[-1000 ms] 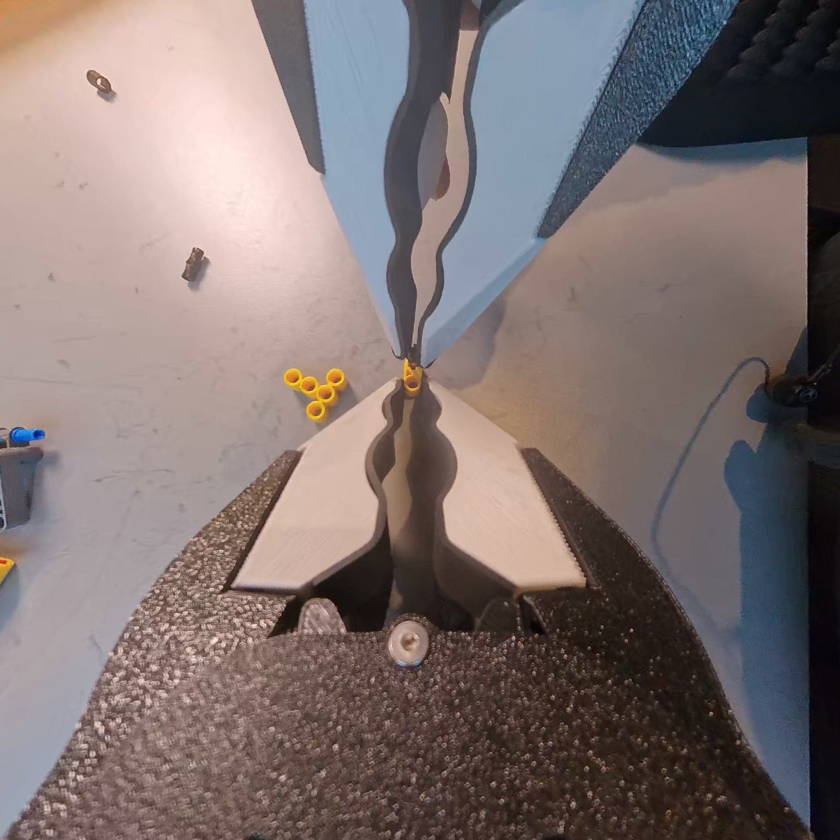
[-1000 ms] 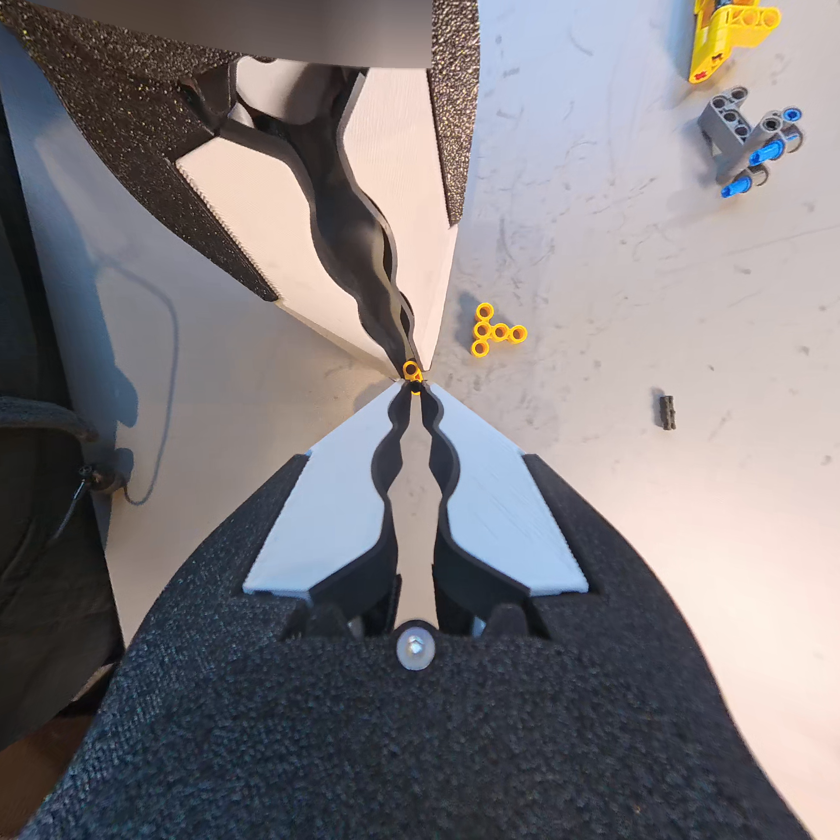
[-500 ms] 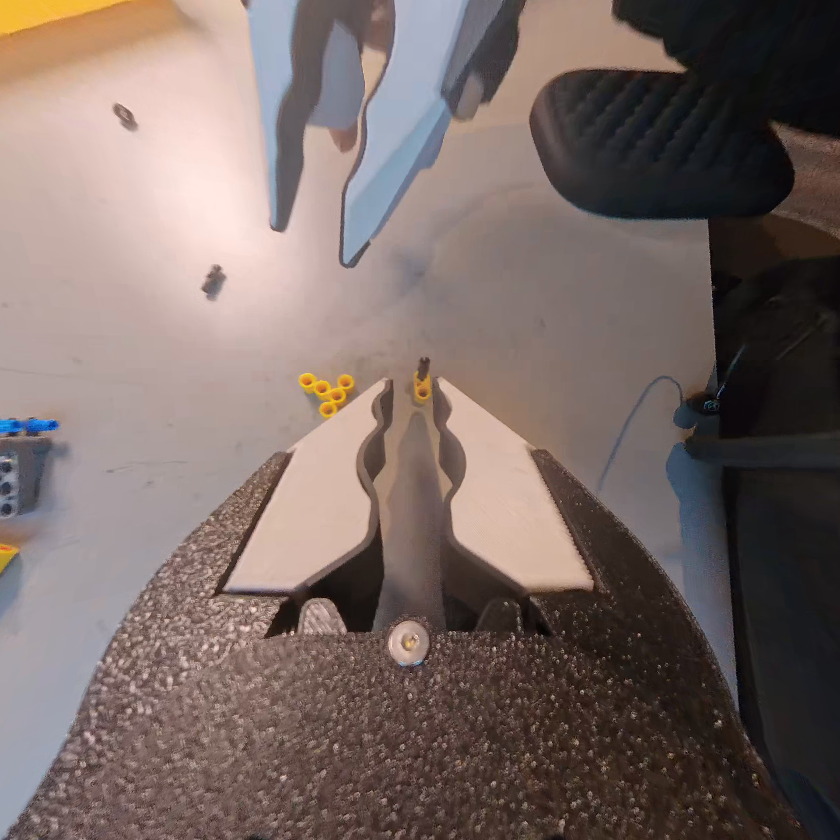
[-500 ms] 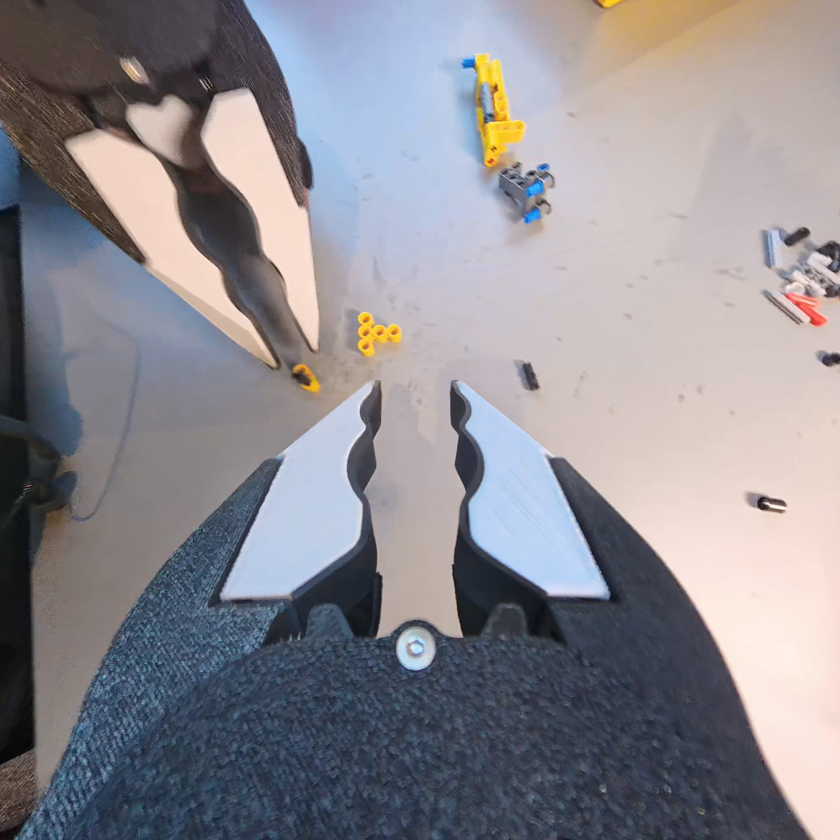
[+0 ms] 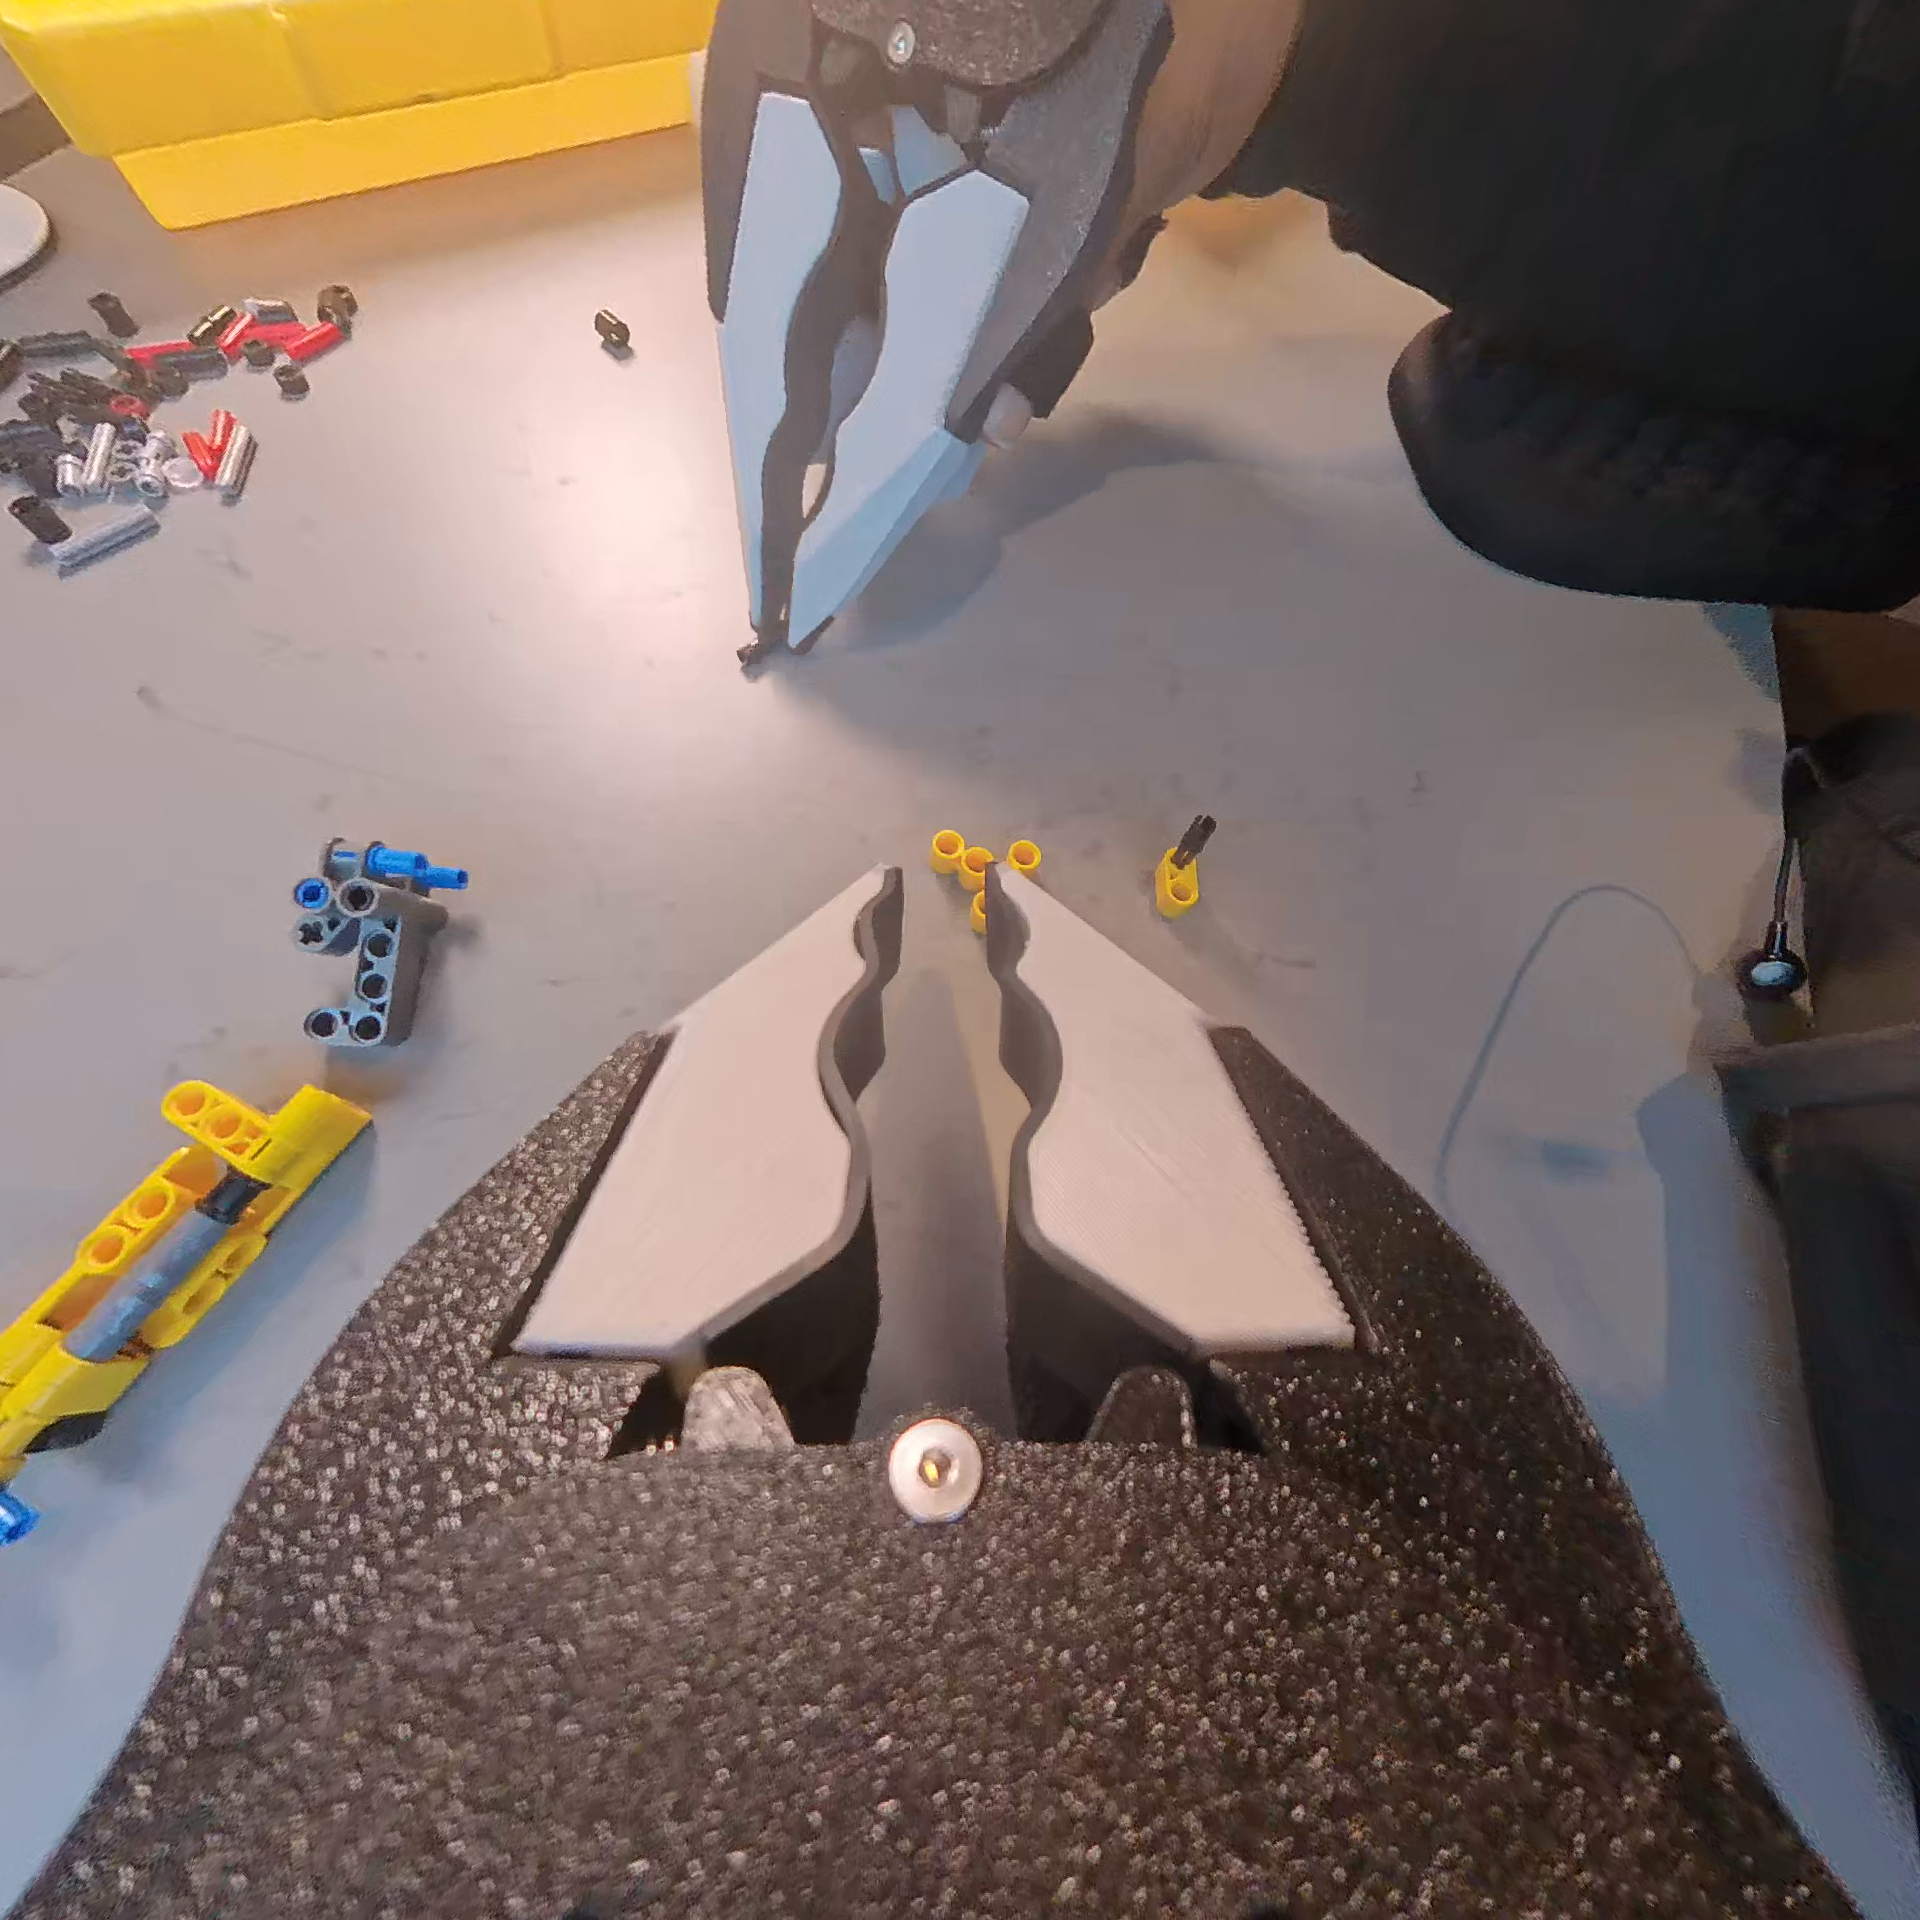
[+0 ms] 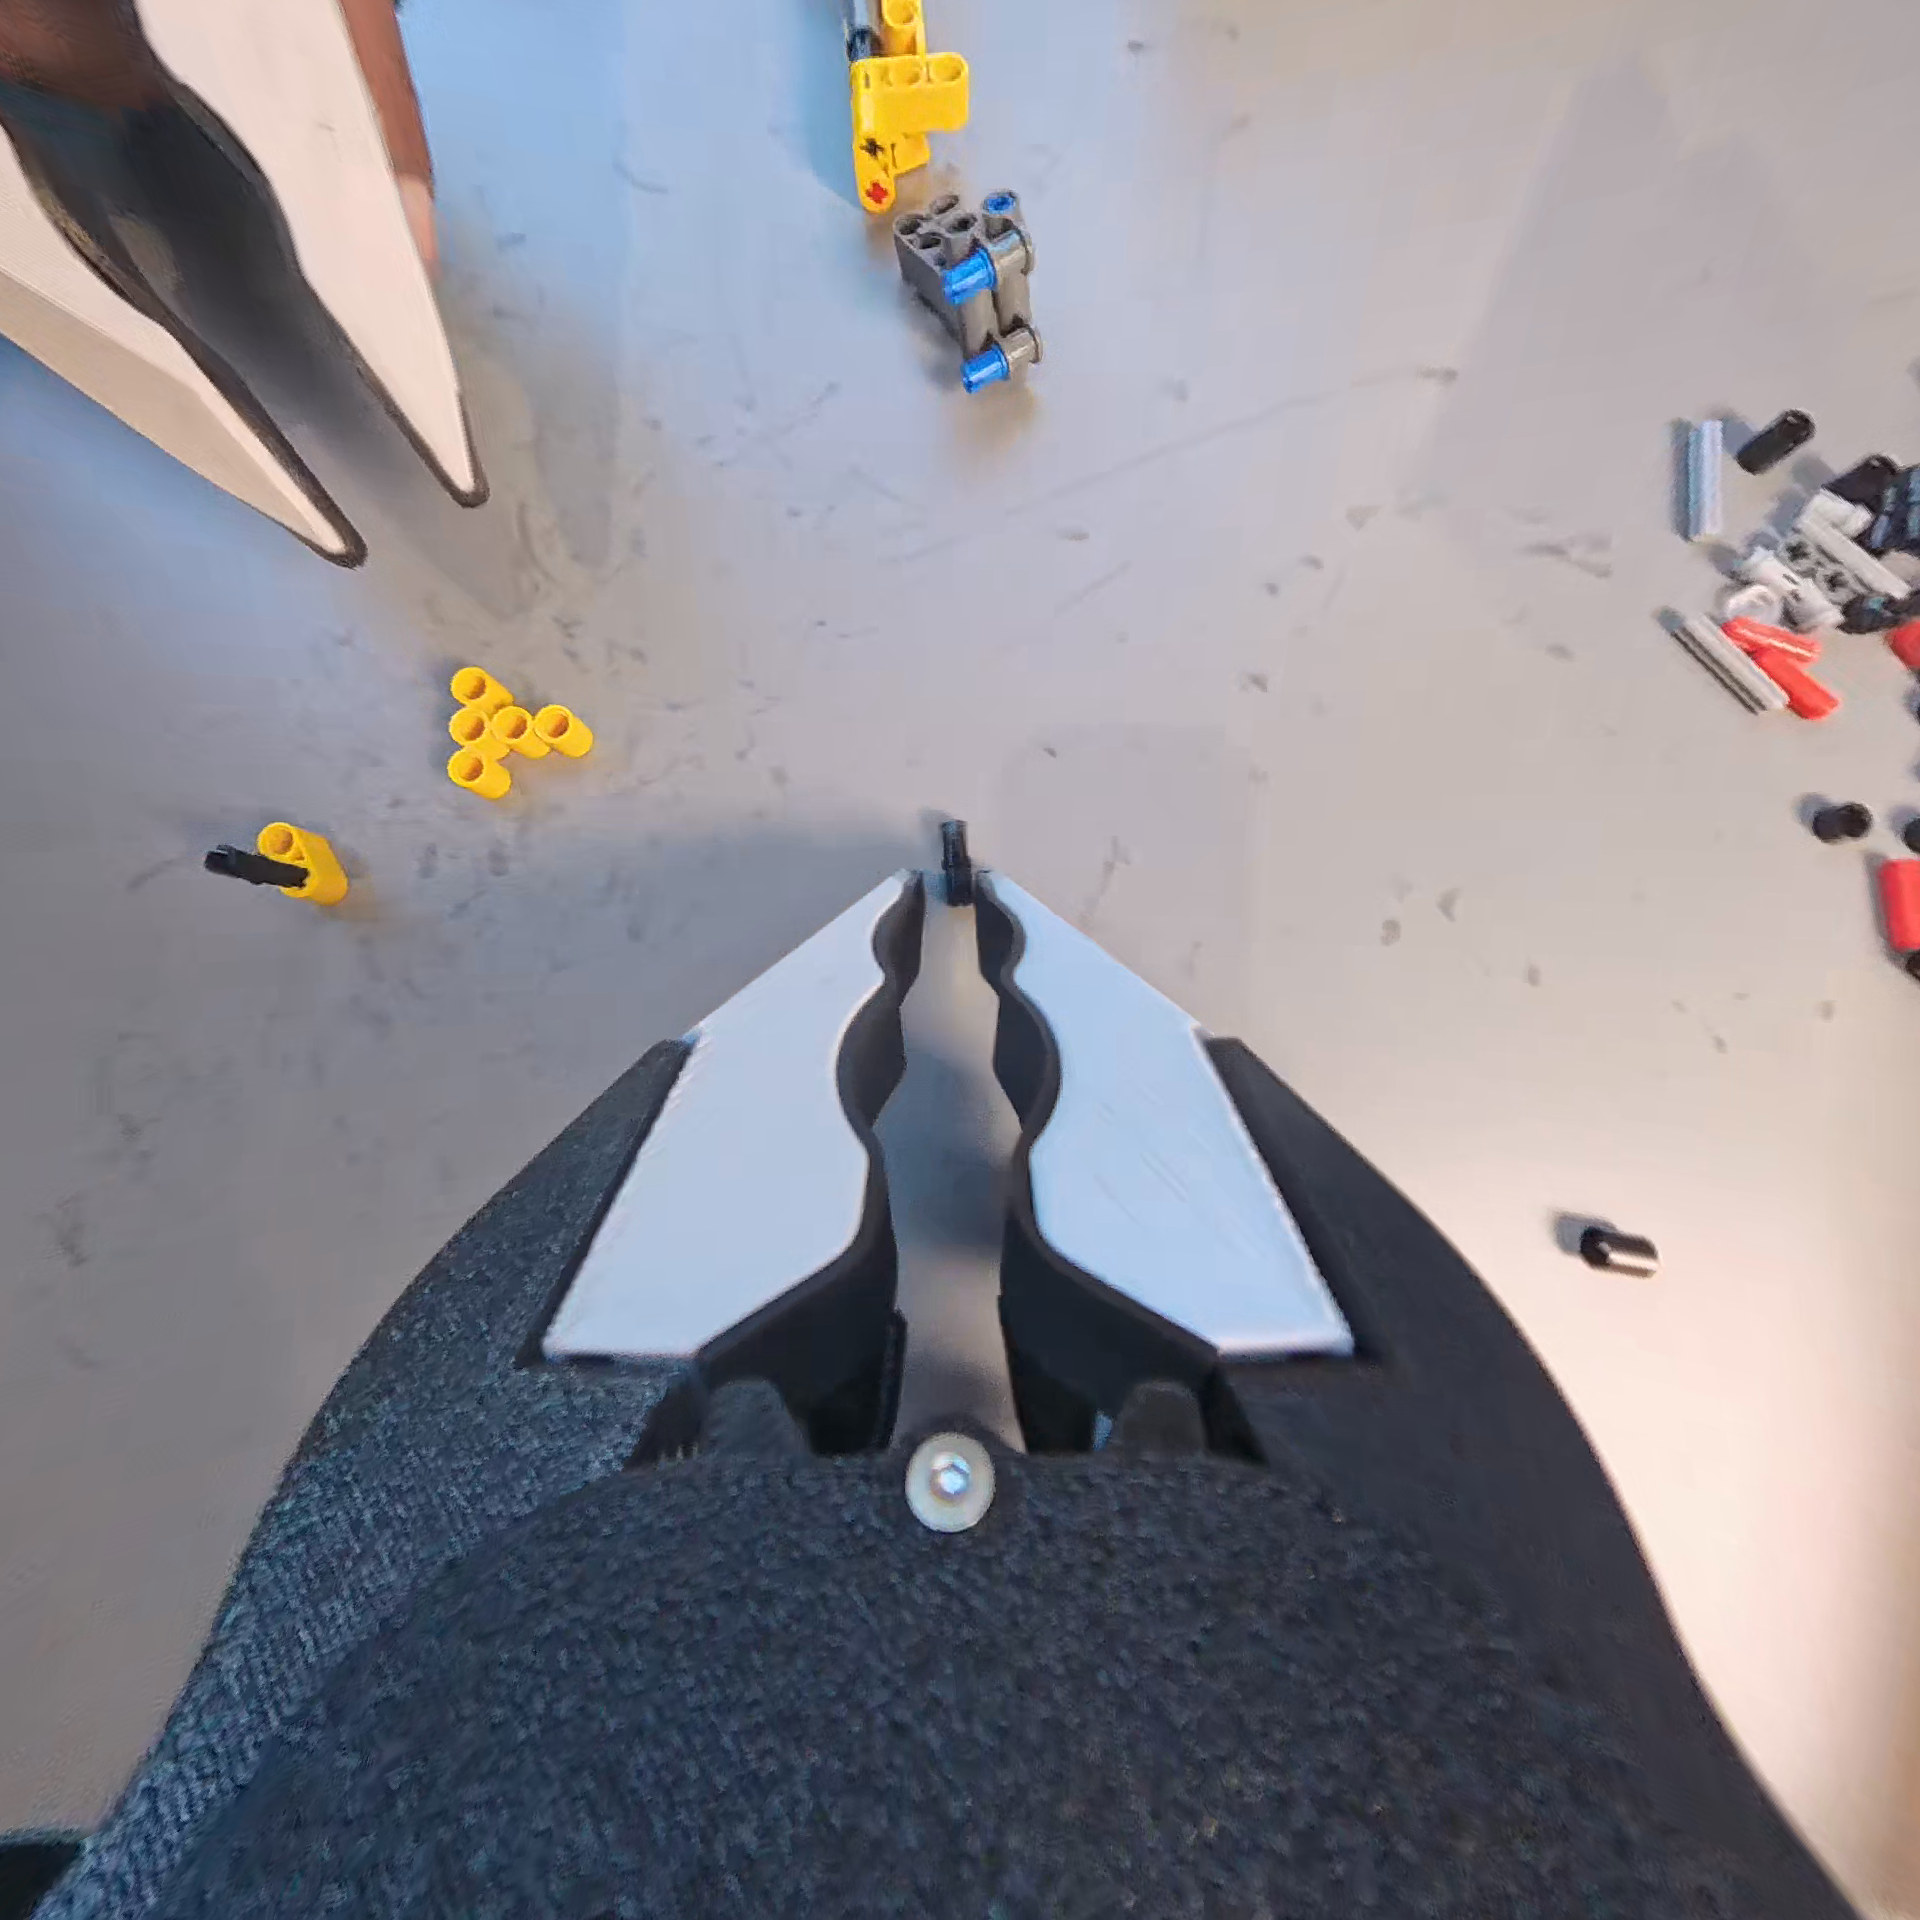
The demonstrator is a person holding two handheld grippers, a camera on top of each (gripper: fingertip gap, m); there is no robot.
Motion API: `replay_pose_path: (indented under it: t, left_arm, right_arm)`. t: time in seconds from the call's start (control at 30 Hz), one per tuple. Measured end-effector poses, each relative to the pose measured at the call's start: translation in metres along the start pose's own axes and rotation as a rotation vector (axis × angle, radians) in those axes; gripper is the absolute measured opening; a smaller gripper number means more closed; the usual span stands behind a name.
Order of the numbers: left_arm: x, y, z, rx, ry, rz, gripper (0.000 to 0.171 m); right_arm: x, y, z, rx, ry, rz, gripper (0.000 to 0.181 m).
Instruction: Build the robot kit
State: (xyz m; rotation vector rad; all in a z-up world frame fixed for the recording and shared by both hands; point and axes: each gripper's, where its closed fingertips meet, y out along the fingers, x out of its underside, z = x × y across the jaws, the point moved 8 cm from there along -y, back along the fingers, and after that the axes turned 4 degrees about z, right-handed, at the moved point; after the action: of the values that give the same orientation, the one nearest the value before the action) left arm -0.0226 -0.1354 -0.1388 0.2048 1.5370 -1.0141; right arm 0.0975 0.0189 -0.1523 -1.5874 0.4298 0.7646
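My left gripper [image 5: 940, 883] is open and empty, low over the grey table. Its tips stand by a yellow T-shaped piece [image 5: 975, 864], which its right finger partly hides. A small yellow two-hole piece with a black pin in it [image 5: 1177, 883] lies on the table just to the right. My right gripper [image 6: 948, 883] has its jaws drawn in on a short black pin [image 6: 951, 850] at the table surface. In the left wrist view the right gripper [image 5: 781, 644] stands farther off, tips down. The left gripper [image 6: 410, 525], T-piece [image 6: 509, 732] and two-hole piece [image 6: 301, 862] show in the right wrist view.
A grey piece with blue pins [image 5: 364, 956] [image 6: 961, 270] and a yellow assembly [image 5: 156, 1216] [image 6: 904, 114] lie nearby. There is a pile of small parts [image 5: 135, 405] [image 6: 1808, 582], a loose black pin [image 6: 1616, 1252], a yellow box [image 5: 364, 94] at the back and a thin cable [image 5: 1507, 987]. Tip to tip, the grippers are about 11 centimetres apart. My left gripper's tips are some 4 centimetres from the yellow T-shaped piece [image 5: 975, 864]. Look for it in the right wrist view [image 6: 520, 737] too.
Both grippers were shut together on the yellow two-hole piece. They opened and drew apart, leaving it on the table. The right gripper moved to the loose black pin and closed on it.
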Motion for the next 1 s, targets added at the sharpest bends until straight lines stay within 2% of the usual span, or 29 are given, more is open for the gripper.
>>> replay_pose_path:
  t: [0.3, 0.43, 0.57, 0.67, 0.87, 1.0]
  left_arm:
    - [0.003, 0.006, 0.007, 0.042, 0.055, -0.023, 0.015]
    - [-0.002, 0.004, 0.009, 0.055, 0.073, 0.020, 0.016]
    - [-0.008, 0.003, 0.015, 0.073, 0.139, 0.063, 0.018]
    - [-0.008, 0.006, 0.022, 0.080, 0.214, 0.044, 0.011]
    - [-0.010, 0.003, 0.025, 0.103, 0.219, 0.050, 0.001]
    - [-0.011, 0.000, 0.025, 0.119, 0.197, 0.068, 0.007]
  right_arm:
    - [-0.001, -0.001, -0.006, -0.069, -0.032, 0.061, 0.004]
    - [-0.015, -0.011, -0.038, -0.145, -0.129, 0.166, 0.004]
    - [-0.024, -0.008, -0.076, -0.172, -0.250, 0.176, 0.004]
    - [-0.029, -0.004, -0.092, -0.175, -0.296, 0.175, 0.004]
    - [-0.032, -0.007, -0.097, -0.172, -0.320, 0.185, 0.004]
    - [-0.035, -0.011, -0.098, -0.165, -0.332, 0.203, 0.004]
